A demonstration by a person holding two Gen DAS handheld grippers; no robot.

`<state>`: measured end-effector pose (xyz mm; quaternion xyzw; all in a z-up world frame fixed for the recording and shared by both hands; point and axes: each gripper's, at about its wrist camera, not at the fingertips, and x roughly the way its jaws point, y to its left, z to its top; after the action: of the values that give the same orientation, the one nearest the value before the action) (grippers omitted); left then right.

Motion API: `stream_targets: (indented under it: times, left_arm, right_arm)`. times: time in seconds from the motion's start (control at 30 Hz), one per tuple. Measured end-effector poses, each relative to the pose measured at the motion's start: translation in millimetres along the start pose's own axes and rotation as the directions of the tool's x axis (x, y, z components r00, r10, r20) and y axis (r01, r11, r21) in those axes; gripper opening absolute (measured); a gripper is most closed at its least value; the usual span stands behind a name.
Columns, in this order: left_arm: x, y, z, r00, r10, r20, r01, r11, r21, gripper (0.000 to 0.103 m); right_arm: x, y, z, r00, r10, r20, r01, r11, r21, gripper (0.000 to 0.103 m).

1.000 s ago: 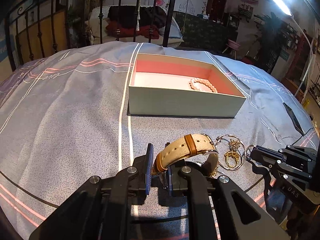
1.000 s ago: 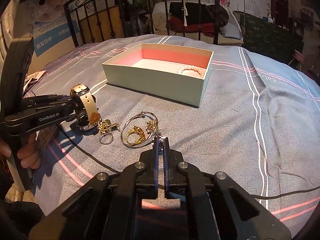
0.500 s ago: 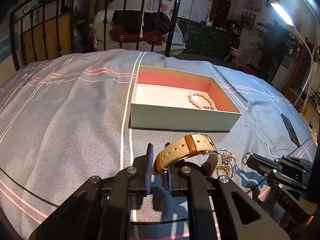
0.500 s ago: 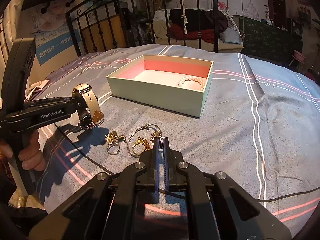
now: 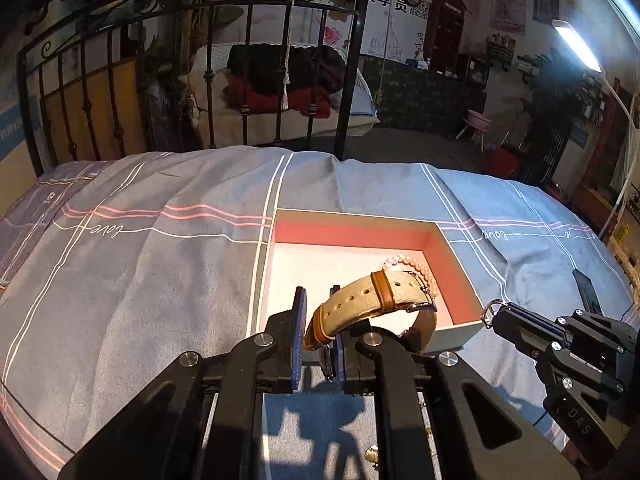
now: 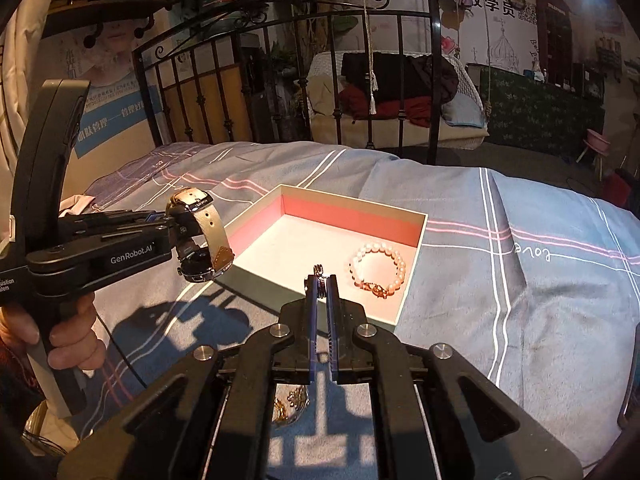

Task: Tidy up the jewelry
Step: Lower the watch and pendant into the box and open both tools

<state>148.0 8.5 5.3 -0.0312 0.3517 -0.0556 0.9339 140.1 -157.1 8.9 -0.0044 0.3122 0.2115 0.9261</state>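
Note:
A watch (image 5: 376, 300) with a beige strap and tan loop hangs in the air, my left gripper (image 5: 317, 298) shut on its strap just before the near wall of the open box (image 5: 352, 216). The box is pale outside and pink inside. A pink bead bracelet (image 6: 378, 268) lies in it, partly hidden behind the watch in the left wrist view. My right gripper (image 6: 321, 280) is shut on a small silver ring (image 6: 319, 270) above the box's near edge. From the right, the left gripper (image 6: 176, 226) carries the watch (image 6: 200, 210) at the box's left corner.
Gold jewellery (image 6: 292, 404) lies on the grey striped bed cover (image 5: 160, 280) beneath the right gripper. A thin black cable (image 6: 120, 360) runs over the cover. A person's hand (image 6: 68, 340) grips the left handle. A black iron bed rail (image 5: 344, 80) stands behind the box.
Both grippers rose off the bed cover and moved toward the box, the left with the watch, the right with the ring. The other gold pieces stayed behind on the cover.

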Motion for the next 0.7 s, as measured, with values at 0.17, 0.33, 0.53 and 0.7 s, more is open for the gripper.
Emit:
stream_targets:
  times: [0.17, 0.33, 0.53, 0.7]
  left_arm:
    - [22.1, -2.9, 21.5, 0.999, 0.033, -0.026, -0.033, 0.999, 0.002, 0.011]
    - [51.4, -7.5, 36.5, 0.994, 0.068, -0.086, -0.066, 0.997, 0.027, 0.011]
    - [76.7, -8.6, 37.3, 0.986, 0.094, -0.139, -0.088, 0.995, 0.049, 0.011]
    - [91.2, -9.5, 32.2, 0.977, 0.106, -0.185, -0.098, 0.994, 0.053, 0.011]
  right_arm:
    - [22.5, -7.2, 22.7, 1.0, -0.012, -0.005, 0.012, 1.0, 0.005, 0.005]
    - [58.4, -21.8, 34.1, 0.998, -0.037, -0.055, 0.04, 0.998, 0.054, 0.005]
    - [89.3, -29.3, 32.7, 0.992, -0.04, -0.121, 0.049, 0.996, 0.072, 0.005]
    - [102.5, -31.0, 30.5, 0.989, -0.037, -0.147, 0.047, 0.997, 0.068, 0.005]
